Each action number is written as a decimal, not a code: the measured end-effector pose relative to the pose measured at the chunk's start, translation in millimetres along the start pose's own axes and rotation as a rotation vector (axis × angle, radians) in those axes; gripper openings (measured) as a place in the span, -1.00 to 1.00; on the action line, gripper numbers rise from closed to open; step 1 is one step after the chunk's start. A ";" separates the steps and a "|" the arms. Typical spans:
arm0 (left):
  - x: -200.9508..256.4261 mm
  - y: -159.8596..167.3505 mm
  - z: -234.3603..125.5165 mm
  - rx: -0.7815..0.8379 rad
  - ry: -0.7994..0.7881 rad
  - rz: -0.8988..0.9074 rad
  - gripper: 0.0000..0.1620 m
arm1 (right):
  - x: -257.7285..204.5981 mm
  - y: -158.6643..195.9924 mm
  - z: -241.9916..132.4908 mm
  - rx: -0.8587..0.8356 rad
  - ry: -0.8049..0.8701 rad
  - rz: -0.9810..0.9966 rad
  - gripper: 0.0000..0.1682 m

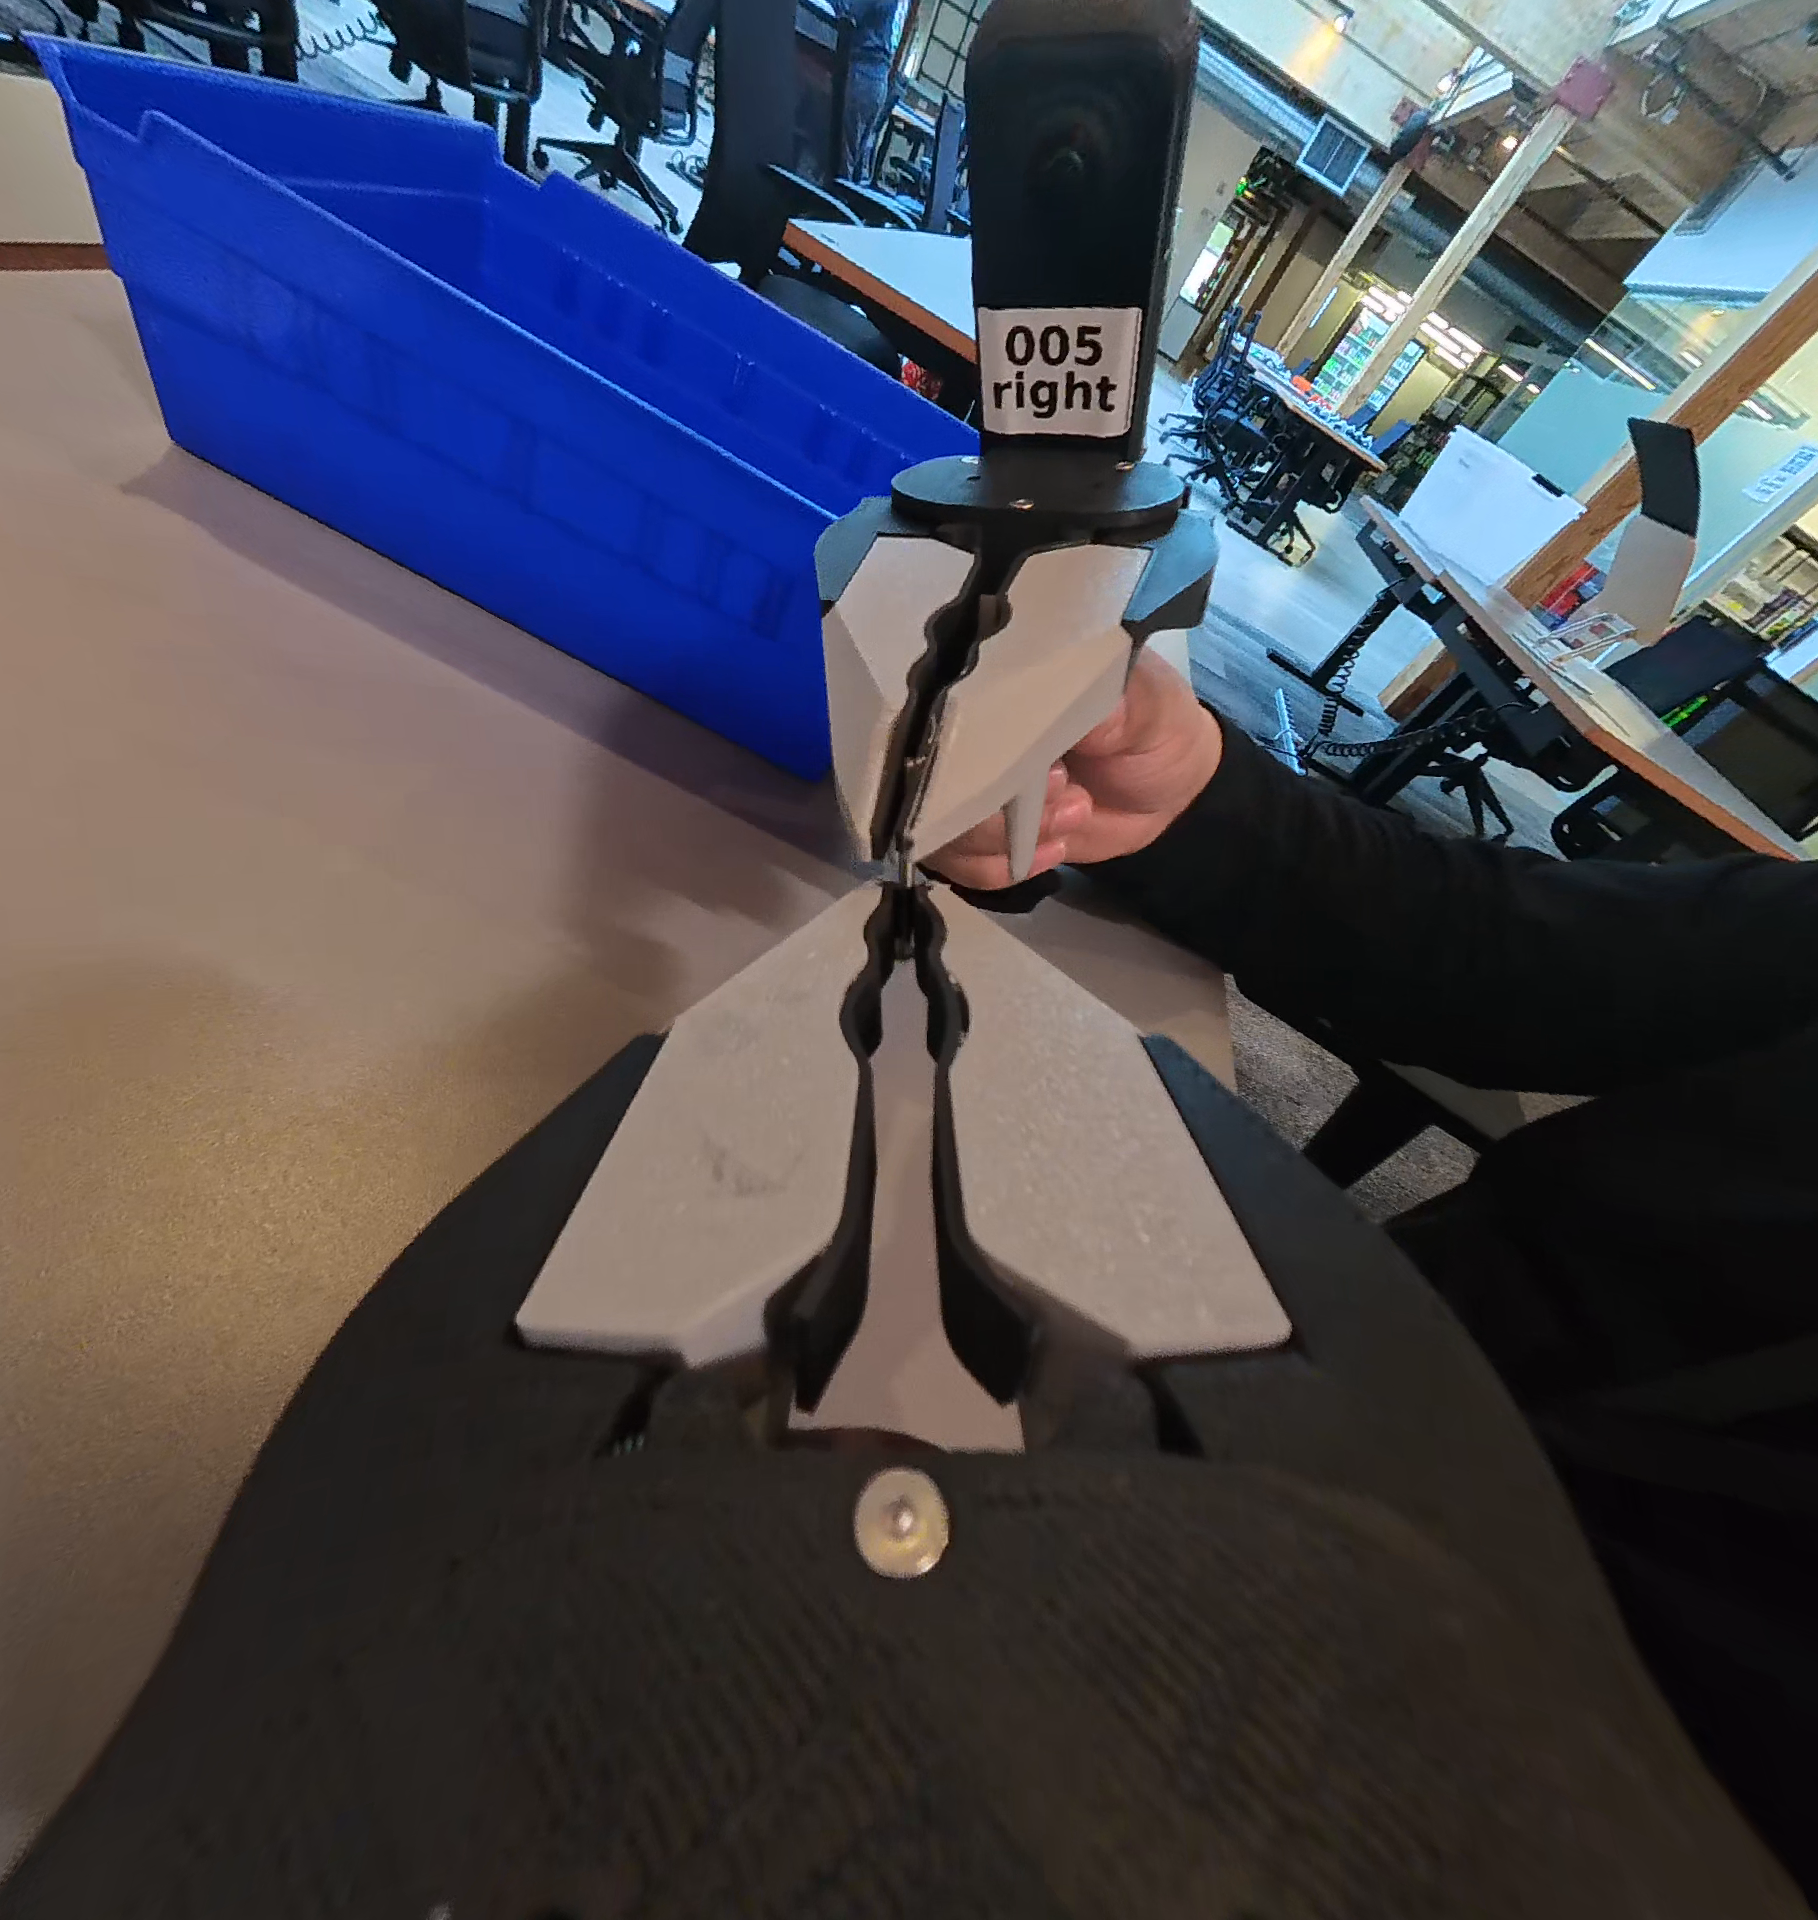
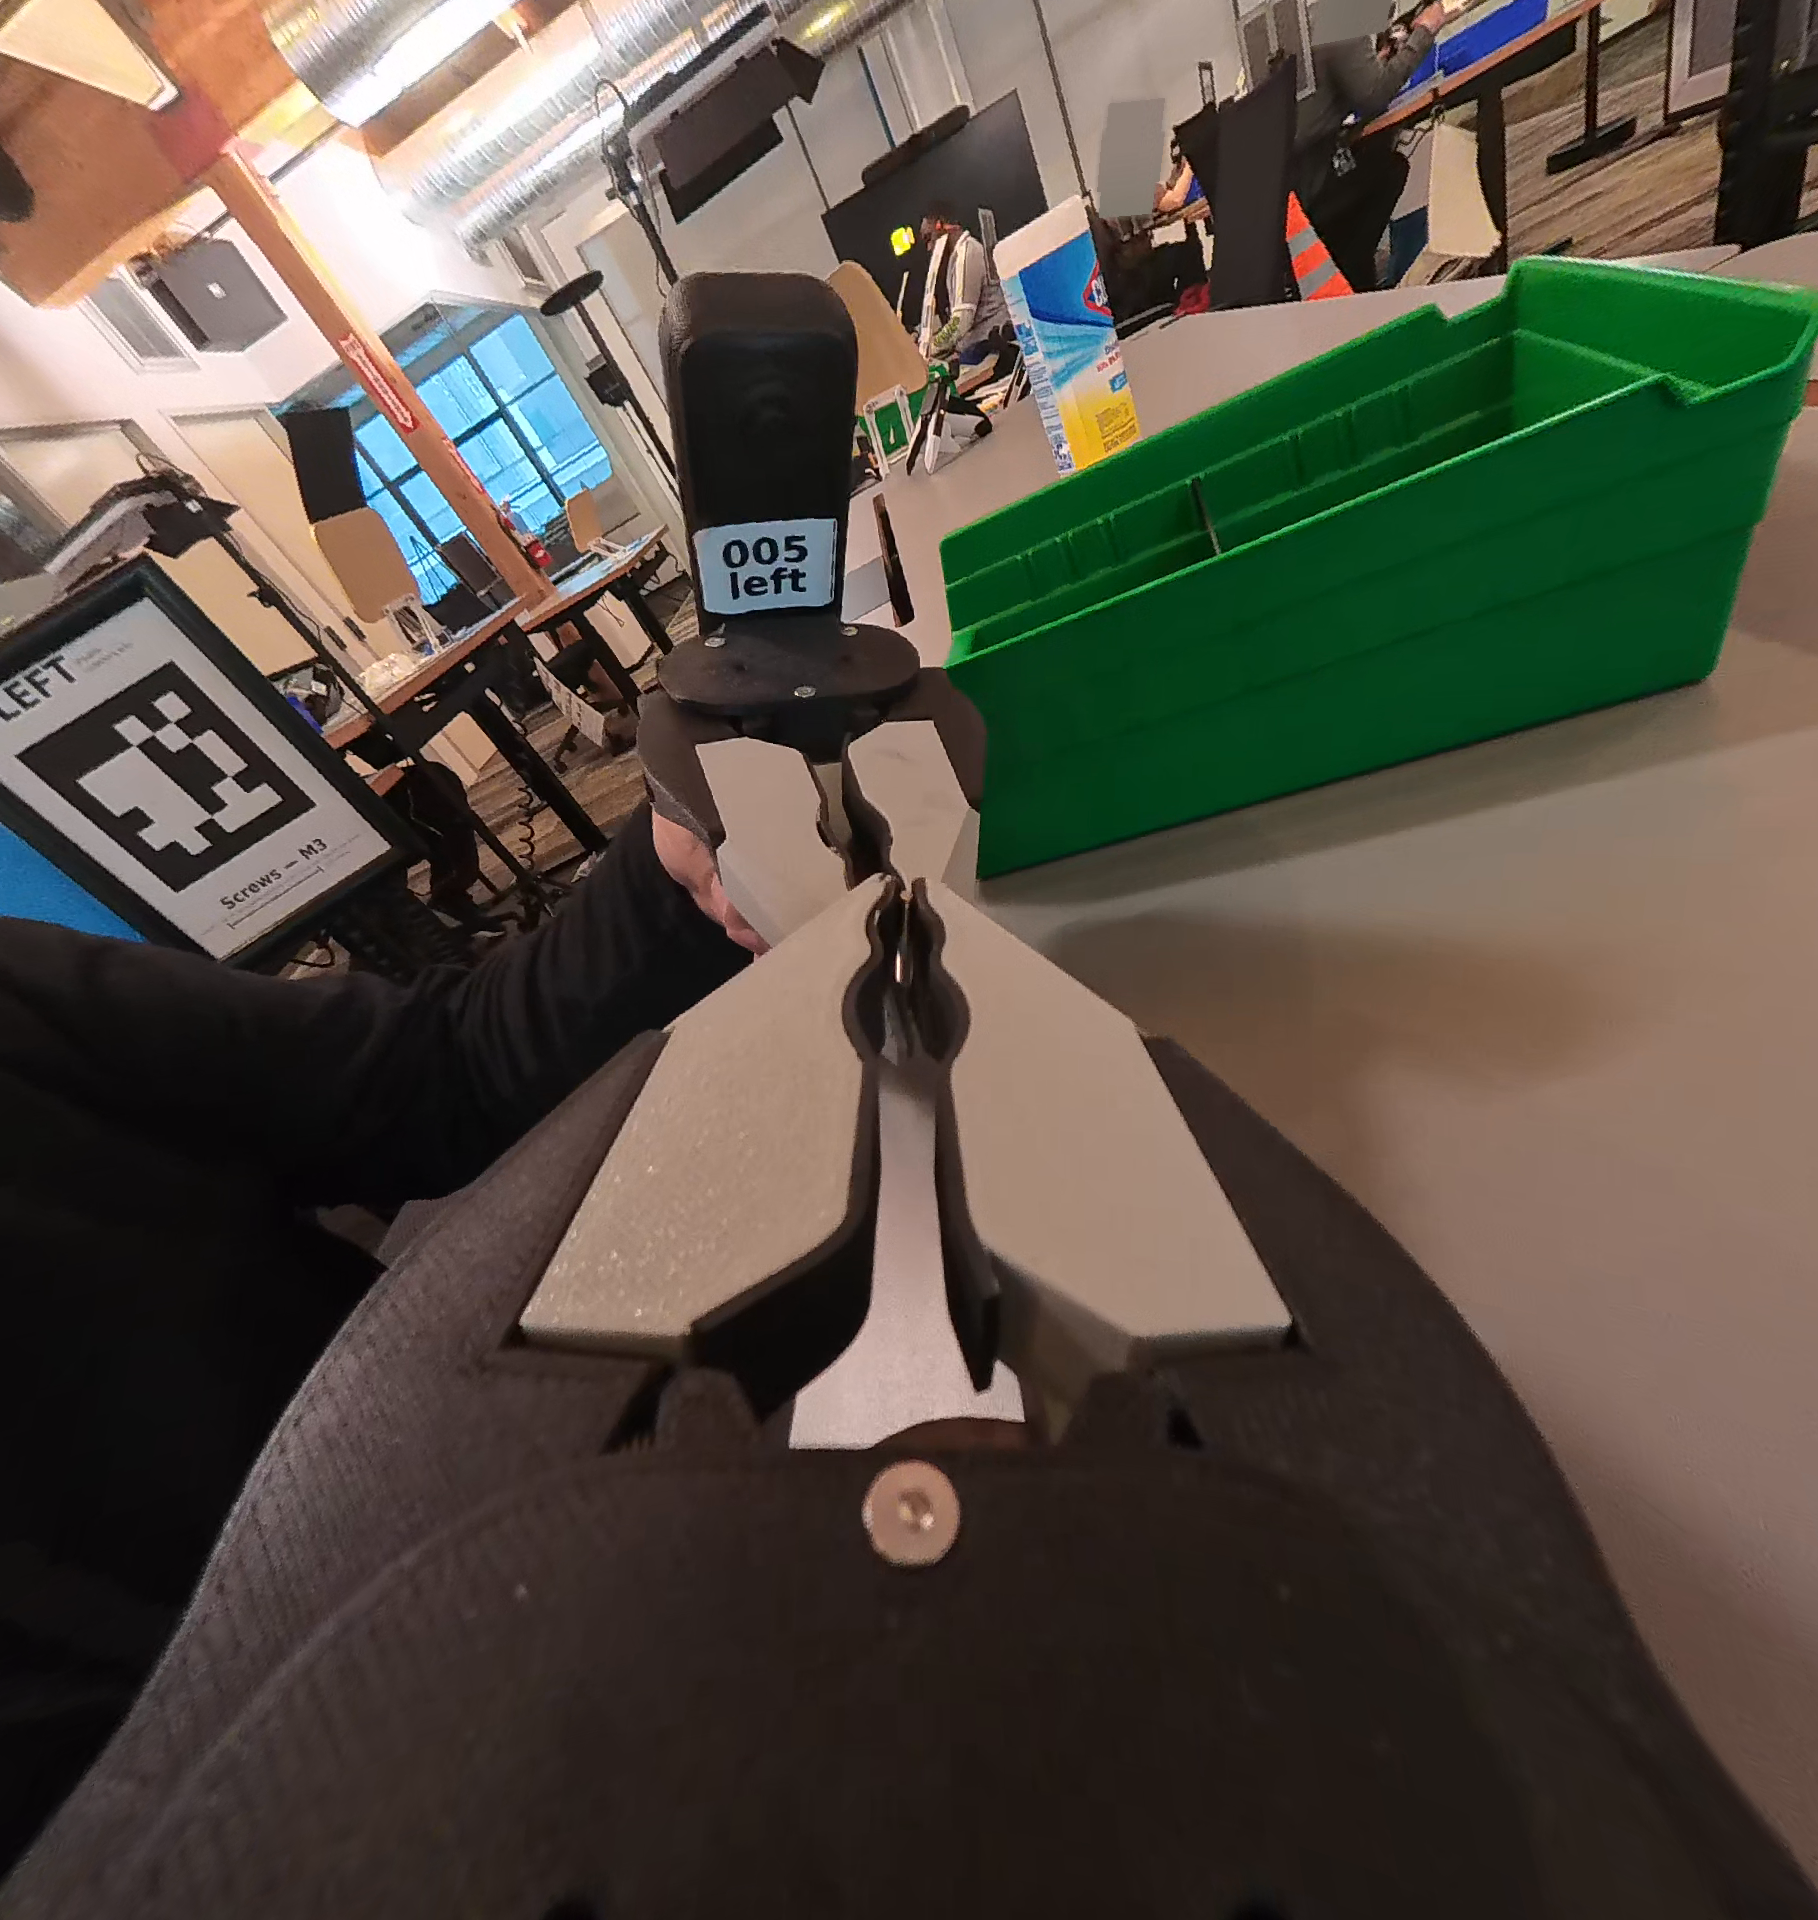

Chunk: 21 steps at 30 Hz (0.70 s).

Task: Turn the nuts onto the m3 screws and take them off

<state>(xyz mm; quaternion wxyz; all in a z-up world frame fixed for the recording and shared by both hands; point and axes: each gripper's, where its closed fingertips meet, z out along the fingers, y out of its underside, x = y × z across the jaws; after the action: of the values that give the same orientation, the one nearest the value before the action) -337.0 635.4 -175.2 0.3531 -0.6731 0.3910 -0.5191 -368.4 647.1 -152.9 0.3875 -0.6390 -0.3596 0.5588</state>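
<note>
Desk (image 1: 209, 1039), grey-tan top, carries both bins; the two grippers meet tip to tip above it near the edge where the person sits. Blue bin (image 1: 469, 468): long plastic tray w/ slotted side walls, stands on the desk towards its far edge in the left wrist view, behind the right gripper; interior not visible from this angle, contents cannot tell. Green bin (image 2: 1404, 644): same type, on the desk to the right in the right wrist view, just behind the left gripper; a divider crosses it, making at least two compartments; what shows of the inside looks bare, but floor mostly hidden by the near wall, so contents not confirmed. Framed marker sign (image 2: 157, 769) stands past the desk edge at left. White-and-blue wipes canister (image 2: 1066, 343) upright on the desk beyond the green bin. Left gripper (image 1: 900, 914): fingers drawn together at the tips, pinching a small dark item, too small to ID; likely nut or screw end. Right gripper (image 2: 900, 925): fingers closed on a thin metal screw (image 2: 900, 961), shank lying along the finger slot. In the left wrist view the same screw (image 1: 913, 774) shows as a small metallic bit between the right gripper's pads. Each tool held by a hand (image 1: 1113, 790) in a black sleeve. Nut not separately discernible.
</note>
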 end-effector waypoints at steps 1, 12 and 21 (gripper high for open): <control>0.3 0.4 0.2 -0.003 0.000 0.004 -1.00 | -0.1 0.3 0.3 -0.001 -0.001 0.002 -1.00; -0.2 1.9 1.0 -0.014 -0.017 0.036 -1.00 | -0.5 1.7 1.8 0.000 -0.006 0.006 -1.00; 2.4 2.6 1.0 -0.019 -0.017 0.069 -1.00 | -5.0 2.0 3.1 0.006 -0.037 0.014 -1.00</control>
<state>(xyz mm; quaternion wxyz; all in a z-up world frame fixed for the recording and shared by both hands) -336.1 632.2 -176.6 0.3678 -0.6669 0.4158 -0.4971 -371.9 642.0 -152.7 0.3789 -0.6298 -0.3604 0.5744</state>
